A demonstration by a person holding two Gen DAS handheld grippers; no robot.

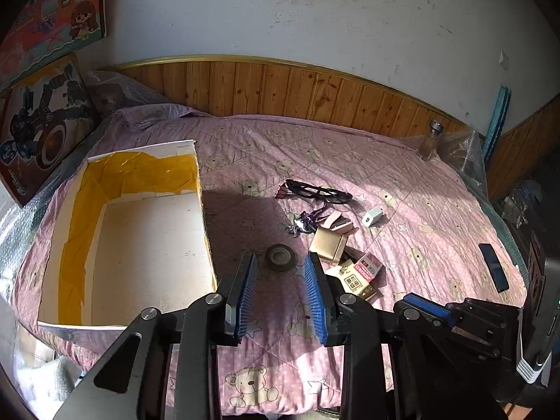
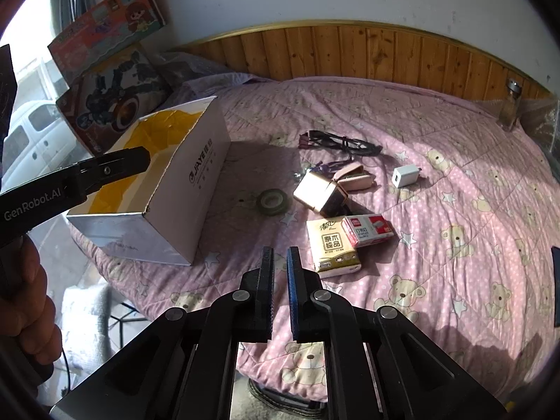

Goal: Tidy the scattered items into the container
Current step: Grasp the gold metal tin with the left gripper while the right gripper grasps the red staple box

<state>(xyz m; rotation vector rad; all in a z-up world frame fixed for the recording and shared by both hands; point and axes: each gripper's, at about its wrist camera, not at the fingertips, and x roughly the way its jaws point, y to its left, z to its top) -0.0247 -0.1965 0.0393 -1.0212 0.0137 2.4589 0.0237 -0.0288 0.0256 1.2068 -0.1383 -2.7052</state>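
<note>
Left wrist: your left gripper (image 1: 281, 266) gaped wide, empty; tape roll (image 1: 280, 257) lay flat dead ahead between fingertips, box (image 1: 196, 206) just left.
Right wrist: your right gripper (image 2: 279, 255) nearly closed, empty; tape roll (image 2: 272, 202) farther ahead. Left nearer.

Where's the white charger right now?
The white charger lies on the pink quilt, right of the pink case and below the glasses' right end.

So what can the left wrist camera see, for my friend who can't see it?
An open, empty left gripper points at a tape roll on a pink bear quilt. An empty white box sits left; glasses and small packets lie right.
</note>
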